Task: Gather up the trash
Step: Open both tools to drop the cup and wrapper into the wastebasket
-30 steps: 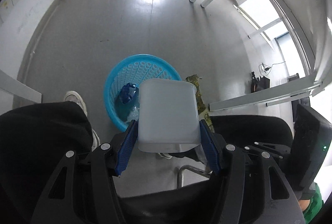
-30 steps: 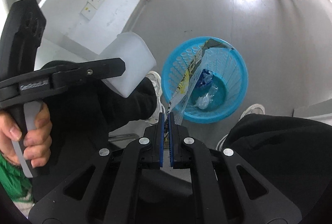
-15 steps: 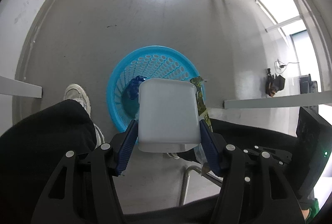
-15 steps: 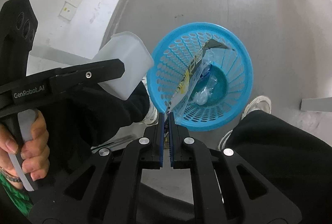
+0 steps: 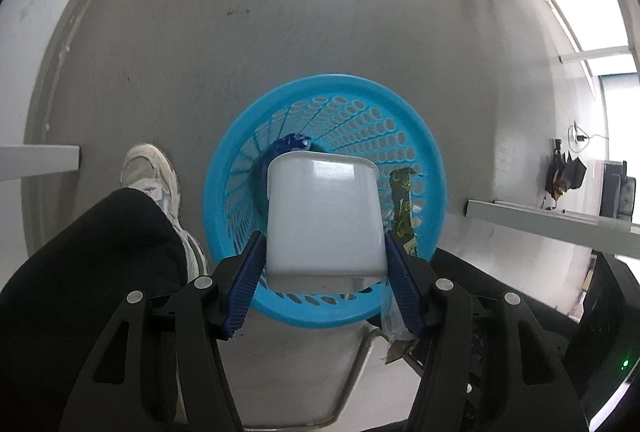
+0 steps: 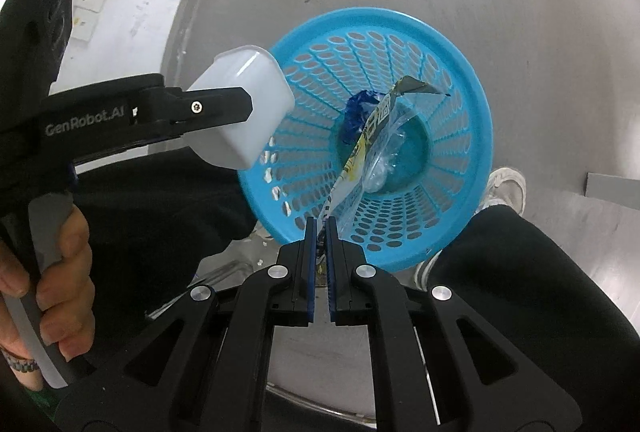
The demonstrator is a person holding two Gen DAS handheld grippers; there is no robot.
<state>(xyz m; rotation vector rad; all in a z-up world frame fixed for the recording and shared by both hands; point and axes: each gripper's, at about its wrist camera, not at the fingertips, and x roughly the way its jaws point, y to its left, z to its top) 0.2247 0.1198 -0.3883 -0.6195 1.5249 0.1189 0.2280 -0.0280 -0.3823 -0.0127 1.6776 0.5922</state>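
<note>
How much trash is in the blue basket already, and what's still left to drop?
Done: a blue wrapper and clear plastic lie in the blue basket. In hand: left gripper holds a white tub; right gripper pinches a snack wrapper. Left: dropping both.

A basket [image 6: 472, 104] on the floor [image 5: 200, 32] between two shoes [image 5: 150, 172], tub [image 5: 322, 220] and wrapper [image 6: 372, 148] above it.

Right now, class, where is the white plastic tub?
The white plastic tub is clamped in the left tongs, above the blue basket, left of the wrapper.
</note>
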